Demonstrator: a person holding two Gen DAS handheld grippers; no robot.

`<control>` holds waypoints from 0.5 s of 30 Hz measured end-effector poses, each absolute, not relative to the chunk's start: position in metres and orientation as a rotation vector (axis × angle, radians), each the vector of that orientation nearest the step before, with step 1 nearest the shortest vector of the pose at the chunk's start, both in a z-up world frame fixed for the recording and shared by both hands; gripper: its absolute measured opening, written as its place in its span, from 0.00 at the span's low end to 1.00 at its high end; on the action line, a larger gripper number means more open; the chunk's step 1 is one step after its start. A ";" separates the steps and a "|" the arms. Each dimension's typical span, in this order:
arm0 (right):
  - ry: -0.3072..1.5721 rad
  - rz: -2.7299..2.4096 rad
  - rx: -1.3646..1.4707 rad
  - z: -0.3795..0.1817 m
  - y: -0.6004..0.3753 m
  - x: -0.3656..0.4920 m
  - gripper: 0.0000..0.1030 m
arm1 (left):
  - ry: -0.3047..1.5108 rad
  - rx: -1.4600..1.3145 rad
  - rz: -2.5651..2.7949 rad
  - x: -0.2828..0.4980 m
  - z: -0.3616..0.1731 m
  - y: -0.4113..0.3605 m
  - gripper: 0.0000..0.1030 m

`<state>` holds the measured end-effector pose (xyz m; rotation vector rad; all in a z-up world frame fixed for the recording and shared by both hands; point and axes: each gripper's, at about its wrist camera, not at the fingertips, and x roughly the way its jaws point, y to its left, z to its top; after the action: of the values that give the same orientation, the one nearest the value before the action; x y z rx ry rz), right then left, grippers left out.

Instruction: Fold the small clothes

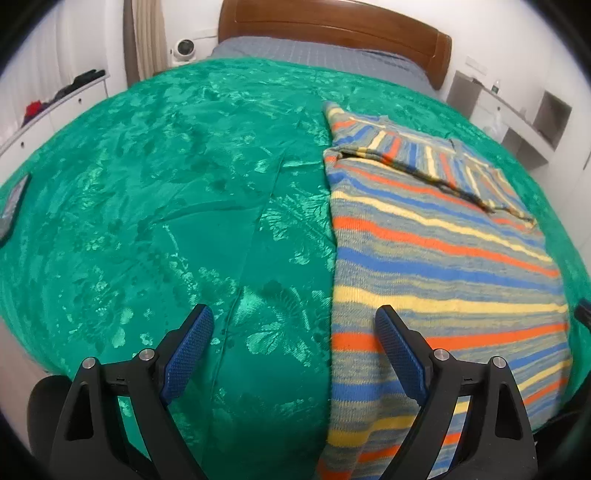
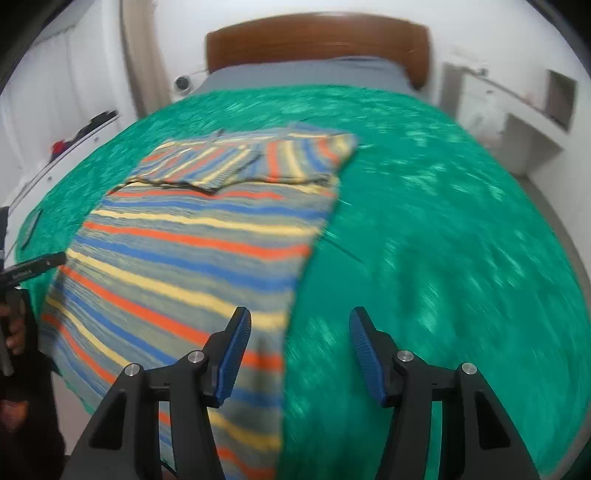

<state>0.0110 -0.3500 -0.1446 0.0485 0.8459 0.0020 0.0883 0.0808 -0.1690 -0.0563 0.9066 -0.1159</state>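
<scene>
A striped knit sweater (image 1: 436,258) in orange, blue, yellow and grey lies flat on the green bedspread (image 1: 166,192), its sleeves folded across the far end. My left gripper (image 1: 295,317) is open and empty, hovering over the sweater's near left edge. In the right wrist view the sweater (image 2: 192,240) lies to the left. My right gripper (image 2: 299,321) is open and empty above the sweater's near right edge. The other gripper (image 2: 33,267) shows at the far left, held in a hand.
A wooden headboard (image 1: 332,33) and grey sheet (image 1: 314,55) are at the far end. White shelves (image 1: 55,103) stand on the left, white furniture (image 1: 517,114) on the right. A dark flat device (image 1: 13,206) lies on the bedspread's left edge.
</scene>
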 end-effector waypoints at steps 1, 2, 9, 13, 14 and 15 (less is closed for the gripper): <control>0.830 -0.022 0.050 -0.146 -0.351 0.003 0.55 | 0.907 -0.055 -0.114 0.087 -0.169 0.081 0.88; 0.816 -0.042 0.060 -0.148 -0.352 -0.004 0.56 | 0.906 -0.050 -0.112 0.087 -0.169 0.080 0.88; 0.793 -0.116 0.088 -0.159 -0.350 -0.012 0.59 | 0.894 -0.010 -0.083 0.083 -0.168 0.081 0.88; 0.785 -0.151 0.097 -0.162 -0.355 -0.013 0.62 | 0.892 -0.008 -0.070 0.082 -0.170 0.083 0.88; 0.783 -0.161 0.099 -0.163 -0.356 -0.014 0.64 | 0.891 -0.005 -0.068 0.082 -0.171 0.084 0.88; 0.781 -0.169 0.103 -0.163 -0.358 -0.014 0.64 | 0.888 0.001 -0.063 0.082 -0.172 0.084 0.88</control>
<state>-0.0143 -0.3578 -0.1631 0.1026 0.7807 -0.1694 0.0816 0.0838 -0.1716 0.0010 0.8882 -0.0634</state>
